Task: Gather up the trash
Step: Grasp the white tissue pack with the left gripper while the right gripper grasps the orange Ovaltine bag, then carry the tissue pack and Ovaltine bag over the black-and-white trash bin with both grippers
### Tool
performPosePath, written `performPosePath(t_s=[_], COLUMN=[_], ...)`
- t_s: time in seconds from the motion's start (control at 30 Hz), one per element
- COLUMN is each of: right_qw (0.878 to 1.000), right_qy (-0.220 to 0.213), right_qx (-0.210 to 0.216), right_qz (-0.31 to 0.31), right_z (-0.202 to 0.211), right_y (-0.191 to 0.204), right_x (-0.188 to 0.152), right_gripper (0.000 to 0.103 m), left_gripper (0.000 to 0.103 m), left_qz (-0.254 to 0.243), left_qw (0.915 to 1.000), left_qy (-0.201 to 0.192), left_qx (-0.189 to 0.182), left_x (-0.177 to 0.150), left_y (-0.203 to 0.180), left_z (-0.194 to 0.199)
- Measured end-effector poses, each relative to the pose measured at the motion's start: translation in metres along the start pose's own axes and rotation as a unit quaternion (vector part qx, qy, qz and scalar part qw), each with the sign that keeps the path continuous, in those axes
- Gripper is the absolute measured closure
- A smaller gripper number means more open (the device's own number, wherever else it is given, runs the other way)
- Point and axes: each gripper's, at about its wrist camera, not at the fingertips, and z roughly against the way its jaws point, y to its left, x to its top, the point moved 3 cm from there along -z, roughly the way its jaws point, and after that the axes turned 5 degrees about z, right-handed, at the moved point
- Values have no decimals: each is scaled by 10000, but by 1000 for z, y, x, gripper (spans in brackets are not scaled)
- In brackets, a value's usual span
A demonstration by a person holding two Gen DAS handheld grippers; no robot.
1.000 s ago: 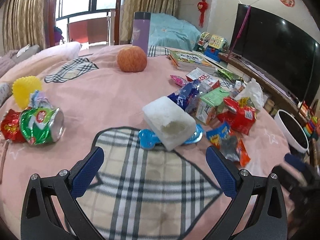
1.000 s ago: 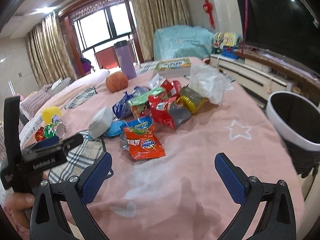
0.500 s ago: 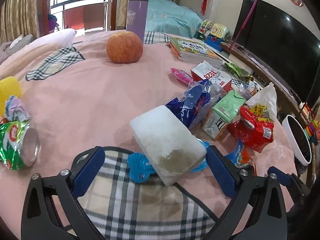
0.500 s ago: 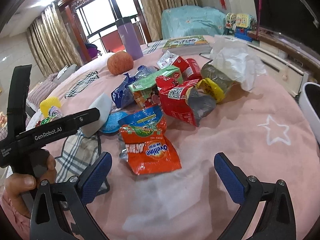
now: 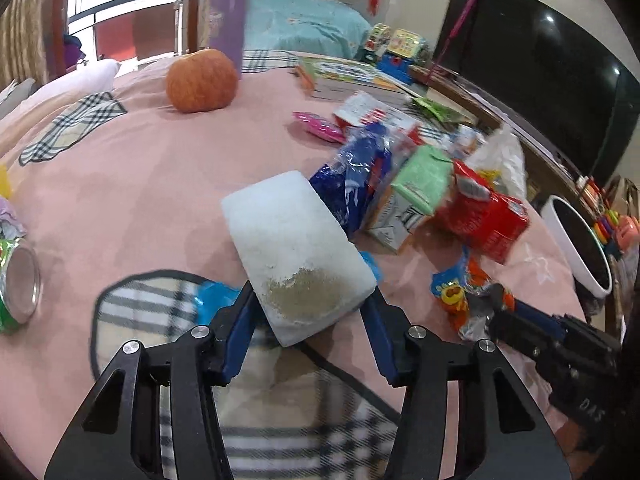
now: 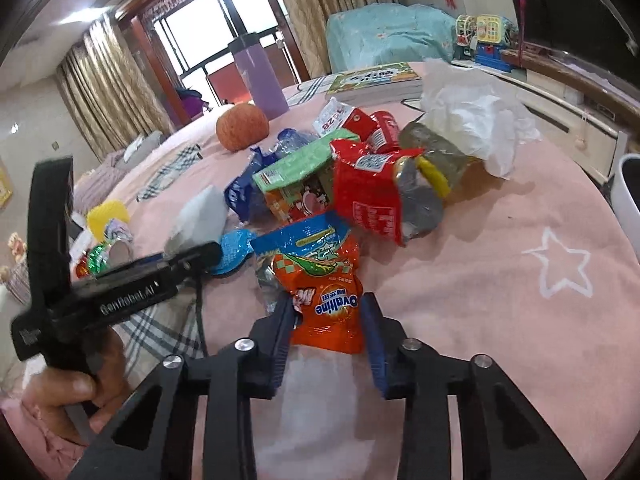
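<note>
Your left claw is closing around the near end of the white foam block, which lies tilted on the pink tabletop; both blue pads sit right against its sides, the block's stained near end between them. A blue wrapper peeks out from under the block on its left, above the plaid patch. Your right claw is closing on the orange drink-mix packet, its pads against the packet's two near edges, with the packet lying flat on the tabletop. Beyond these two pieces the rest of the trash is heaped toward the far right: a blue crinkled bag touching the block's far corner, a green carton just beside it, a red snack bag leaning on the carton, and a white crumpled tissue farther right. A green can lies on its side near the left edge, well apart from the heap. An orange ball and a purple bottle stand at the far side. The white bin sits off the tabletop's right edge. In the right wrist view your left hand shows at the lower left, wrapped around the handle of its claw.
</note>
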Motion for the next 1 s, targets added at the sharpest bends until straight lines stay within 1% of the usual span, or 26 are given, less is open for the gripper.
performPosePath(t_s=[0.03, 0.07, 0.1, 0.27, 0.43, 0.63, 0.83, 0.9, 1.0], right_qw=[10000, 10000, 10000, 9998, 9996, 9986, 9972, 9963, 9948], right_qy=[-20, -57, -77, -180, -245, -471, -599, -657, -747], right_qx=[-19, -30, 25, -66, -68, -151, -302, -376, -478], right_qz=[-3, -15, -30, -13, -84, -180, -332, -394, -505], right_z=[2, 7, 11, 25, 36, 59, 78, 86, 96], right_y=[-1, -3, -4, -6, -11, -23, -39, -47, -58], right_x=[-1, -2, -4, -9, -15, -18, -25, -26, -28], right_gripper=[75, 92, 100, 101, 101, 102, 102, 102, 102], left_gripper=[53, 53, 53, 53, 53, 53, 53, 53, 53], left_qz=[-52, -95, -113, -225, -233, -315, -549, -657, -806], left_qw=[10000, 9999, 9998, 9993, 9991, 9975, 9943, 9926, 9908], left_qy=[17, 29, 26, -52, -169, -369, -464, -455, -422], left_qx=[-63, -110, -138, -283, -320, -511, -788, -911, -1001], left_x=[-2, -5, -5, -12, -17, -24, -29, -31, -34], left_y=[-6, -13, -15, -35, -38, -50, -80, -93, -110], left_z=[1, 3, 3, 18, 33, 54, 66, 69, 68])
